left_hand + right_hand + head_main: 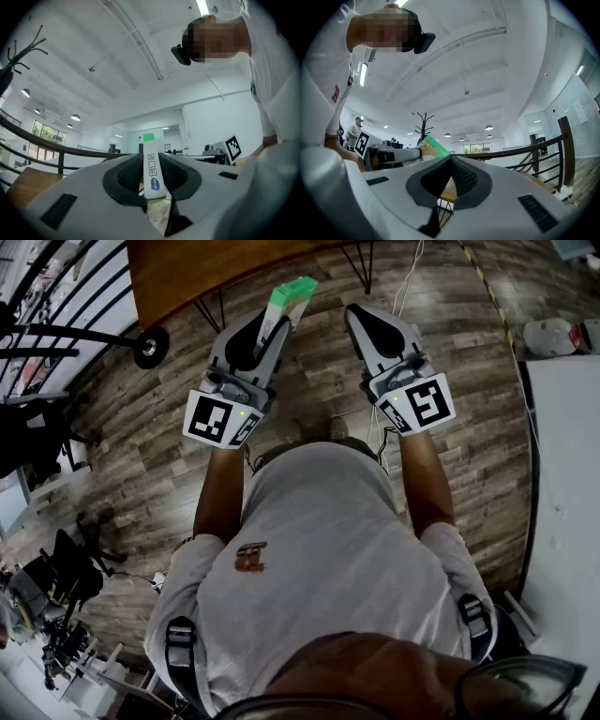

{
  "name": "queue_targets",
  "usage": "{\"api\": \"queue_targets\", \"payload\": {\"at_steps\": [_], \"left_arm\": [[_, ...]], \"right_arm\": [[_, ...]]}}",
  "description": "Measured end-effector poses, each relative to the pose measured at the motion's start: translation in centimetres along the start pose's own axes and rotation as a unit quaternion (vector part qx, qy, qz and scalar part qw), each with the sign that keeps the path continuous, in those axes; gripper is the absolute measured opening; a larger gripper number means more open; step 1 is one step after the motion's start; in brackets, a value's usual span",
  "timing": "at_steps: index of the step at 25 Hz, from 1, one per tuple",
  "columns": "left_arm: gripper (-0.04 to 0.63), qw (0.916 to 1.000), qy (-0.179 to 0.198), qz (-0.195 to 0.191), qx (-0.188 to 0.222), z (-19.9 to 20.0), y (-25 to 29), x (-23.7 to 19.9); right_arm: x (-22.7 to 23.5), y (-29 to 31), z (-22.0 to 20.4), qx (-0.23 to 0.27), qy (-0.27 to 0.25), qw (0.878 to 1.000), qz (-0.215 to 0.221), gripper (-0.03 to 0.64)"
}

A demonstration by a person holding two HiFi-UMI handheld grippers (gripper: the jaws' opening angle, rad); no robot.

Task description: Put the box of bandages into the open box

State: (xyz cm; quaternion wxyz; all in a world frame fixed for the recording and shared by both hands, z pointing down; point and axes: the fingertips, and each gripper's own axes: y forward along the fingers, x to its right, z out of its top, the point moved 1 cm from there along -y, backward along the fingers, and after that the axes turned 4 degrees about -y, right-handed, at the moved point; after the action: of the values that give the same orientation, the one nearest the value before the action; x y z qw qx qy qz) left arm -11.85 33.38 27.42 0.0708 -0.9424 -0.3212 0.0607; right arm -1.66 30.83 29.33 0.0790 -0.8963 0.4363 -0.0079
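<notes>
The box of bandages point(291, 298) is slim, white with a green end, and sticks out past the tips of my left gripper point(270, 332). In the left gripper view the box point(152, 164) stands edge-on between the two dark pads, which press on its sides; my left gripper point(153, 177) is shut on it. My right gripper point(362, 322) is held beside it, a little apart. Its jaws point(451, 162) meet with nothing between them. From the right gripper view the box's green end point(435, 147) shows to the left. No open box is in view.
Both grippers are held over a wood-plank floor in front of the person's torso. A brown wooden table point(211, 268) on thin black legs lies ahead. A white tabletop point(562, 474) runs along the right, and a black railing point(56, 334) along the left.
</notes>
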Motion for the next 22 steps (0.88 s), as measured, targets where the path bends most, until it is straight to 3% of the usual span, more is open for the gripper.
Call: {"api": "queue_targets", "payload": {"at_steps": [17, 22], "left_arm": [[0.11, 0.999, 0.011, 0.04, 0.018, 0.6, 0.6, 1.0], [0.11, 0.9981, 0.018, 0.057, 0.017, -0.6, 6.0, 2.6]], "right_arm": [[1.0, -1.6, 0.5, 0.001, -0.001, 0.999, 0.035, 0.032], [6.8, -3.6, -0.2, -0.003, 0.001, 0.999, 0.048, 0.032]]}}
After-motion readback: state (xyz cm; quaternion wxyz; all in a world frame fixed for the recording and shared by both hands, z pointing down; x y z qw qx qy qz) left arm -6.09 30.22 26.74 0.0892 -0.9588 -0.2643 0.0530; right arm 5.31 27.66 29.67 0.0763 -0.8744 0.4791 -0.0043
